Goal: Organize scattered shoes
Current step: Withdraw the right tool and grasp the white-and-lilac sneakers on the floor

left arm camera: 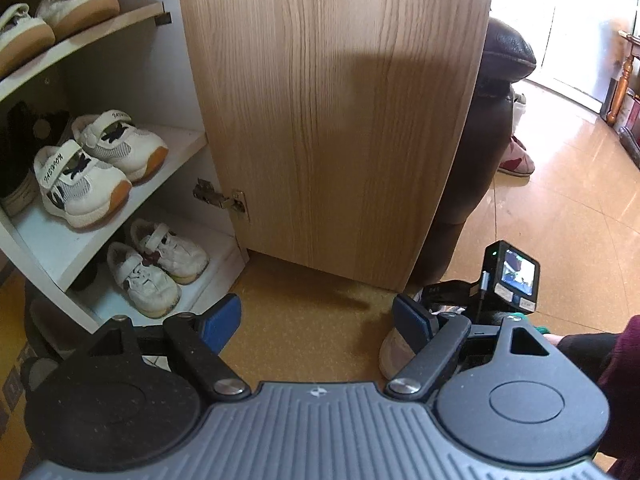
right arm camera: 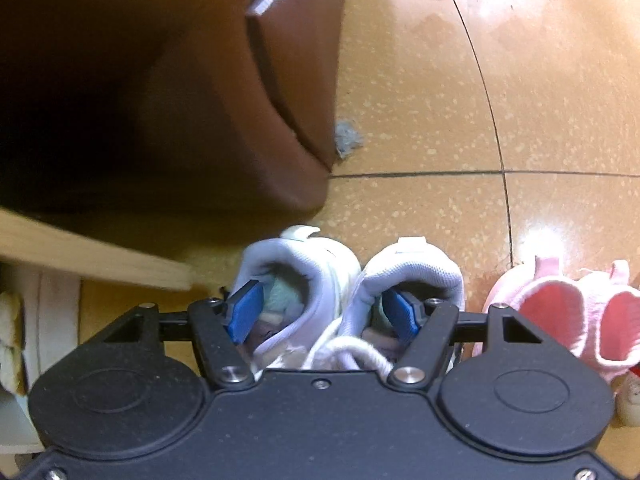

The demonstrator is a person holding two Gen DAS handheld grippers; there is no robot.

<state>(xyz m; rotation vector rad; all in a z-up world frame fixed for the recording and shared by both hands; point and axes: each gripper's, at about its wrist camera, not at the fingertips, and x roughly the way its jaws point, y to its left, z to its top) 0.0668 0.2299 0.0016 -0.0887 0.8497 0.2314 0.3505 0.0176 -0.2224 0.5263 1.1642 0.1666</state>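
The left gripper [left arm camera: 316, 322] hangs over the speckled floor [left arm camera: 560, 208] in front of an open shoe cabinet [left arm camera: 120, 80], its blue-padded jaws spread wide with nothing between them. The wooden cabinet door [left arm camera: 332, 120] stands swung out ahead of it. Inside the cabinet, a pair of white sneakers with tan soles [left arm camera: 100, 168] sits on the middle shelf, a worn white pair [left arm camera: 154, 264] on the bottom shelf, and another light pair [left arm camera: 48, 16] on the top shelf. Behind the door stands a dark brown leather armchair [left arm camera: 504, 52], with a red-and-white slipper [left arm camera: 518, 158] on the floor beside it.

The right gripper [right arm camera: 324, 314] reaches down into a pair of white sneakers [right arm camera: 348, 272] standing side by side on the tiled floor, near the armchair's corner. One blue pad [right arm camera: 246, 310] sits inside the left shoe's opening and the other inside the right shoe's, so the two inner walls of the pair lie between the jaws. Whether the pads press on the shoes cannot be told; the picture is blurred there. Just to the right of the white pair stands a pair of pink shoes [right arm camera: 560, 312], heels toward the camera. White laces [right arm camera: 352, 354] trail under the gripper body.
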